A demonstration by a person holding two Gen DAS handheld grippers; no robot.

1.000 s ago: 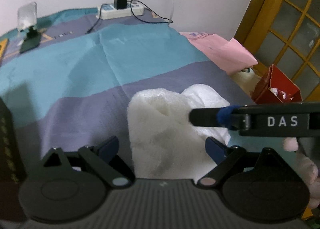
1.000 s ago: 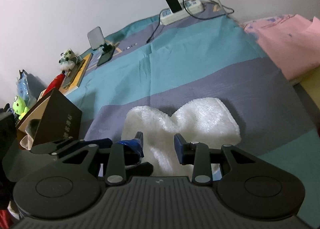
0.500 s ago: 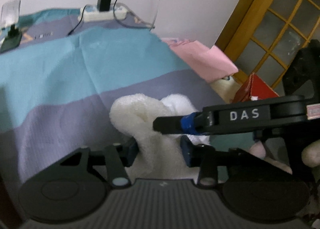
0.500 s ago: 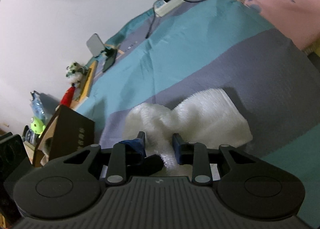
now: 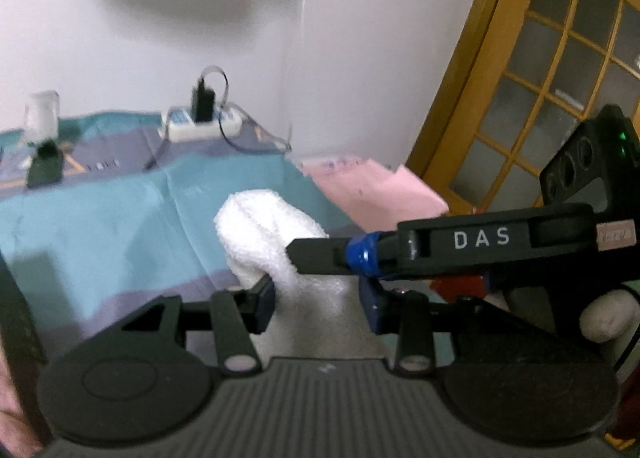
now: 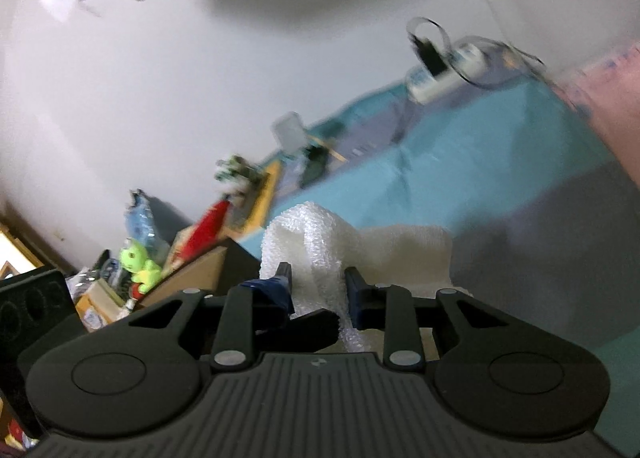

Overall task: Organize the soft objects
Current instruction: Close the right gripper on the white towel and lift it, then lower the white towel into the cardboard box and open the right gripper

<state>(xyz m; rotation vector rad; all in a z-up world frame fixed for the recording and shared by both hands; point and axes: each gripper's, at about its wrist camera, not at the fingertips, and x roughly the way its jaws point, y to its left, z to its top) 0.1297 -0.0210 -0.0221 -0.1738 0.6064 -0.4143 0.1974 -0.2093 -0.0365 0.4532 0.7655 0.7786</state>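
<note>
White towel (image 5: 276,234) bunched above striped bedspread (image 5: 100,218) — left gripper (image 5: 316,298) pinched its lower fold; right gripper (image 6: 318,286) clamped same towel (image 6: 320,242), fingers crossing in from right.

White towel (image 5: 276,242) between left claw (image 5: 318,300) fingers, right claw (image 5: 320,254) alongside

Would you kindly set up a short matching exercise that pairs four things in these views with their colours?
Things:
1. towel
2. power strip
3. folded sheet
4. frog toy

Colours:
A. pink
B. bright green
C. fluffy white, held by both grippers
D. white with a black charger plugged in

Pairs: 1-C, 2-D, 3-A, 4-B
</note>
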